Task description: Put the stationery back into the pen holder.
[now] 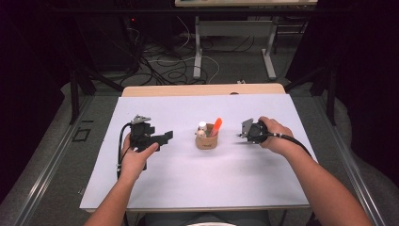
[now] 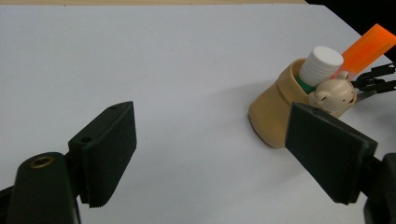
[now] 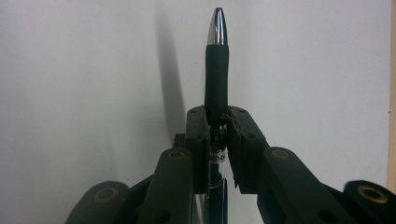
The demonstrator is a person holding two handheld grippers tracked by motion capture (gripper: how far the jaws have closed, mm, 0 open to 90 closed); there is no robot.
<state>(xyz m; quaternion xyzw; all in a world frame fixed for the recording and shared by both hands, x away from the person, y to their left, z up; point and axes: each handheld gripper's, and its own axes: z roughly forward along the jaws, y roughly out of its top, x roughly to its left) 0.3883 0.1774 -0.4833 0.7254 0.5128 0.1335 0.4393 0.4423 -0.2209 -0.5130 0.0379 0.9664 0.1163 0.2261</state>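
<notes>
Clamping a black pen with a silver tip [image 3: 216,70], the right gripper [image 1: 248,131] hovers just right of the tan shoe-shaped holder [image 1: 206,140] mid-table; the left gripper [image 1: 162,138] stands apart, empty, with nothing between.

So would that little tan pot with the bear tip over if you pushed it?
Probably, yes. The tan pot looks small and light, and the orange marker and white-capped tube stick up high, making it top-heavy. Pushed low down, it might slide on the smooth white table instead.
</notes>
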